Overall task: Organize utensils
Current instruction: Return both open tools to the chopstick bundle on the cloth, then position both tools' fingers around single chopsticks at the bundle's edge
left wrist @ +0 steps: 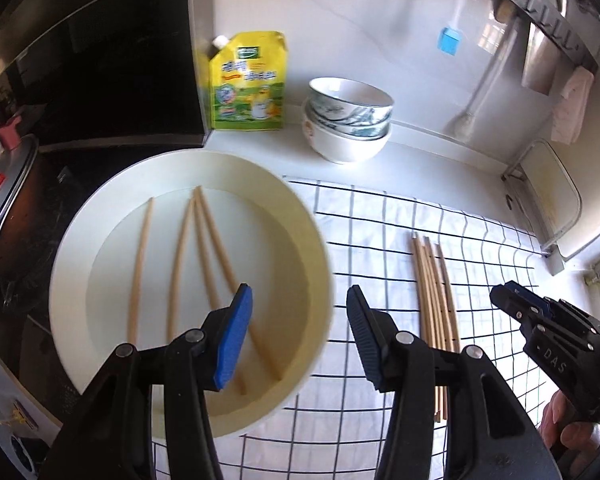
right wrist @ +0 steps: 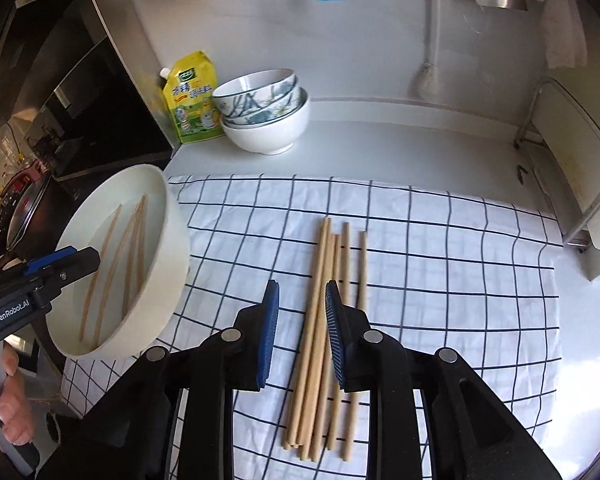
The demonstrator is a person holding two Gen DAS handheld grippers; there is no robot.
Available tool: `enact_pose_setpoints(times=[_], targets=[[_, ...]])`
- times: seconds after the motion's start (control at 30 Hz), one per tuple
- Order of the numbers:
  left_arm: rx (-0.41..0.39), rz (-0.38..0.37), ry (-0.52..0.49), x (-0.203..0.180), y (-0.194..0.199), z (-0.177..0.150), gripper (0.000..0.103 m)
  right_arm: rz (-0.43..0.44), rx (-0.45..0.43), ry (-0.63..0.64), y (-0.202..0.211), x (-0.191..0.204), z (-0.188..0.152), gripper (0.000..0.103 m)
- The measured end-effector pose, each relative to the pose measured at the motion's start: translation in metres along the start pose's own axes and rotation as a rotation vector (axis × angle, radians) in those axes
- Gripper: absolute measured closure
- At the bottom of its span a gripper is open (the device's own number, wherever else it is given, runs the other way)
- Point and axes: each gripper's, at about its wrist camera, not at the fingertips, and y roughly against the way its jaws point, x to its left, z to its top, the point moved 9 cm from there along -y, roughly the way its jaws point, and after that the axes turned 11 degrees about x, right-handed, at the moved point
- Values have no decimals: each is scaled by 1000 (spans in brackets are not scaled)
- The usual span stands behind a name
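Observation:
A white round basin (left wrist: 312, 248) (right wrist: 176, 264) holds several wooden chopsticks (left wrist: 180, 256) (right wrist: 128, 256) in water. More wooden chopsticks (left wrist: 436, 300) (right wrist: 324, 320) lie side by side on a checked cloth (left wrist: 480, 248) (right wrist: 460, 280). My left gripper (left wrist: 300, 312) is open, one finger above the basin, the other above the cloth; it also shows in the right wrist view (right wrist: 66, 260). My right gripper (right wrist: 302, 304) is open just above the near part of the cloth's chopsticks, holding nothing; it shows at the right in the left wrist view (left wrist: 508, 304).
Stacked bowls (left wrist: 348, 120) (right wrist: 264, 108) and a yellow pouch (left wrist: 246, 80) (right wrist: 192, 100) stand at the back wall. A pot with a lid (left wrist: 4, 196) sits on the dark stove at left. A rack (left wrist: 560, 208) (right wrist: 580, 184) stands at right. A blue brush (left wrist: 450, 40) hangs above.

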Motion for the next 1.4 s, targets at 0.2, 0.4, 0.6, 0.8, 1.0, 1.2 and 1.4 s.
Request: enact_pose_setpoints(times=[0.2,0.4,0.6,0.8,1.0,1.2,1.4], targets=[[-37,5,-87,-35,8,11,54,3,-40,-119,12,-42,-6,80],[-40,-16,-97,-57,5,7,51,2,-46,-120,15,-57,-17,78],[-10,-16,-93,-69,-11,-9,51,9,-10,-88,-2,-60,-32,77],[33,-2,-97,-76,-28,-27,51,27,31,-59,-27,-55,-47,77],[51,12,-115,-83,-37,-37,49,39,75,-55,-50,-53,-58,76],[64,22,-126,-89,-50,-43,49,28,86,-37,-63,-53,-63,76],[60,37,-152,-96,-59,-47,49,-10,100,9,-75,-48,-66,76]])
